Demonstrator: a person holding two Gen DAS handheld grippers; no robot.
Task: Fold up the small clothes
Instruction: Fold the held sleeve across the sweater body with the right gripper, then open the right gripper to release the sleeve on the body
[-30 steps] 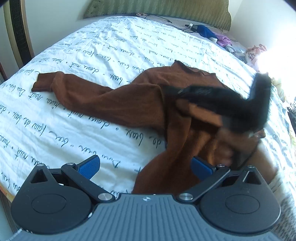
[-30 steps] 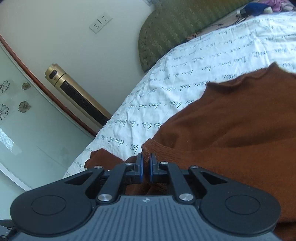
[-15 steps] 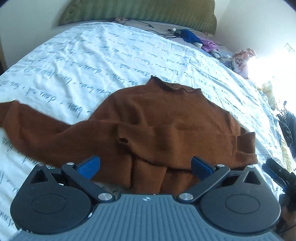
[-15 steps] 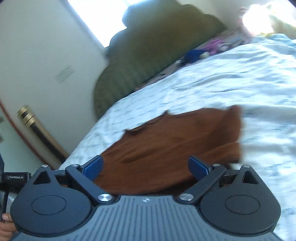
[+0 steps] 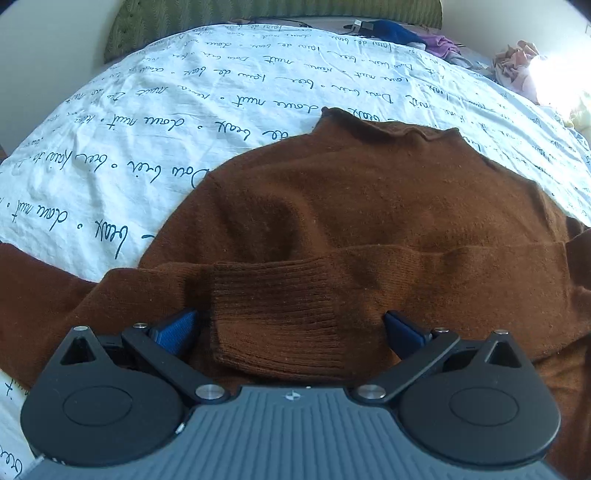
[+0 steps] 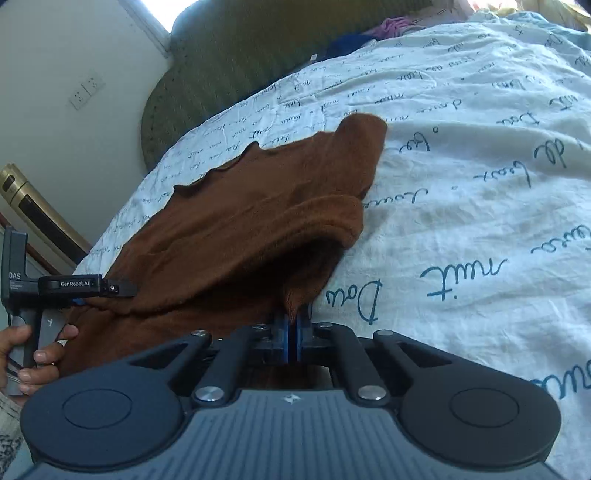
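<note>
A brown knit sweater [image 5: 369, 206] lies on the white bedsheet [image 5: 221, 92] with script print, collar away from me. One sleeve is folded across the body, its ribbed cuff [image 5: 273, 317] between the fingers of my left gripper [image 5: 288, 328], which is open and low over it. In the right wrist view the sweater [image 6: 240, 229] lies left of centre. My right gripper [image 6: 293, 328] is shut on a fold of its near right edge. The left gripper [image 6: 74, 288] shows there at the sweater's left edge, held by a hand.
A green padded headboard [image 6: 229, 66] stands at the far end. Blue and purple clothes [image 5: 406, 35] and a pink pile [image 5: 517, 62] lie at the bed's far right. A gold cylinder [image 6: 33, 206] and a wall socket [image 6: 86, 92] are at the left.
My right gripper let go of the sleeve, opened, then shut on the sweater's right edge. The sleeve now lies across the body. My left gripper moved in close over the cuff, still open.
</note>
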